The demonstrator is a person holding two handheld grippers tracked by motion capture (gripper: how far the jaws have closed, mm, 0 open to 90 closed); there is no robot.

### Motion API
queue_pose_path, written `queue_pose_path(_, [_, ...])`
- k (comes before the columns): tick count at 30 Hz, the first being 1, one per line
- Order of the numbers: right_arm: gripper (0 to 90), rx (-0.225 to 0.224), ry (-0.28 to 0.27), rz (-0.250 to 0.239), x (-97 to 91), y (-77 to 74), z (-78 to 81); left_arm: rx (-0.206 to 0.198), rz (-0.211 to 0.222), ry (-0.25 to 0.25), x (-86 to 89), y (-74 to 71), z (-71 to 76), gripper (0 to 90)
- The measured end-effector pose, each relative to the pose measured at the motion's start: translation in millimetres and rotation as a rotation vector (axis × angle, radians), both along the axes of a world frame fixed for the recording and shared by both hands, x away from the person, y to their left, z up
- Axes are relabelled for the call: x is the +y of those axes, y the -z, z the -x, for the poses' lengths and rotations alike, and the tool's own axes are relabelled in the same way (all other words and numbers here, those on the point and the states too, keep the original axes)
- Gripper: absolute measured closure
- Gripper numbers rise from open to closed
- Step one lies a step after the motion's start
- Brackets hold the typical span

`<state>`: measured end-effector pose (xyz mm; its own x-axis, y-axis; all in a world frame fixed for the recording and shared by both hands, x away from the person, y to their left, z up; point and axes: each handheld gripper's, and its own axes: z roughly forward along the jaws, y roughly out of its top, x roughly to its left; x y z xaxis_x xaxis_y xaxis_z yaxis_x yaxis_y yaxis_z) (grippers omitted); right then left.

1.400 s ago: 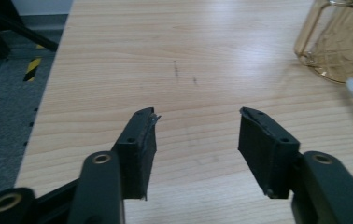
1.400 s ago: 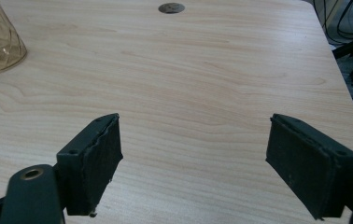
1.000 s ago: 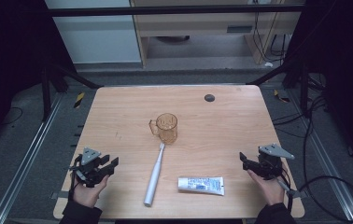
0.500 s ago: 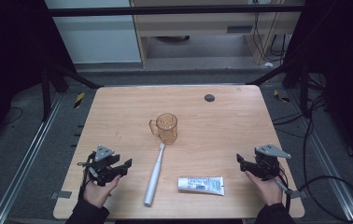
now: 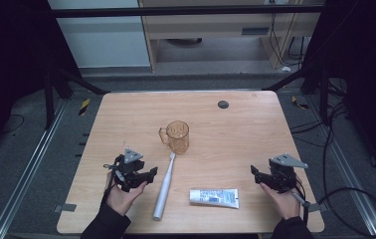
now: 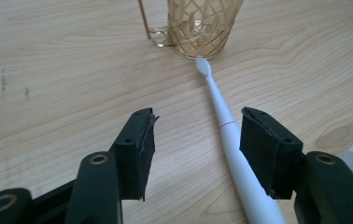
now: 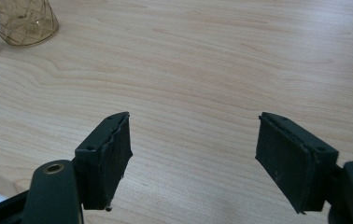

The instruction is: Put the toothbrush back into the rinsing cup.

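Amber glass mug (image 5: 177,137) stands empty, toothbrush (image 5: 164,187) head touching its base.

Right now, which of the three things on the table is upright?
The amber cup, standing on its base mid-table. The white toothbrush and the toothpaste tube both lie flat, nearer the person.

A light wooden table (image 5: 126,119) stands on grey floor (image 5: 22,149). Behind the table sit a white panel (image 5: 96,40) and a beige shelf (image 5: 216,27); cables (image 5: 335,129) trail beside it.
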<state>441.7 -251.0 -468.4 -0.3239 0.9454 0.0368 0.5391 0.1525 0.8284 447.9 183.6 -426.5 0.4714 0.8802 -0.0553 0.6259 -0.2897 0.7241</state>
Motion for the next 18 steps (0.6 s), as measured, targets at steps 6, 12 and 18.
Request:
queue_pose_path(6, [26.6,0.007,-0.002,-0.009,0.3,-0.9,0.4,0.019,-0.022,0.034,-20.8,2.3,-5.5,43.9])
queue_pose_path(12, [27.2,0.015,-0.008,-0.006,0.4,0.4,-0.9,0.042,-0.037,0.055,-31.7,6.9,-8.9,44.1])
queue_pose_path(18, [27.7,0.016,-0.013,-0.005,0.3,-0.1,-1.0,0.064,-0.061,0.061,-40.4,11.6,-11.6,44.8])
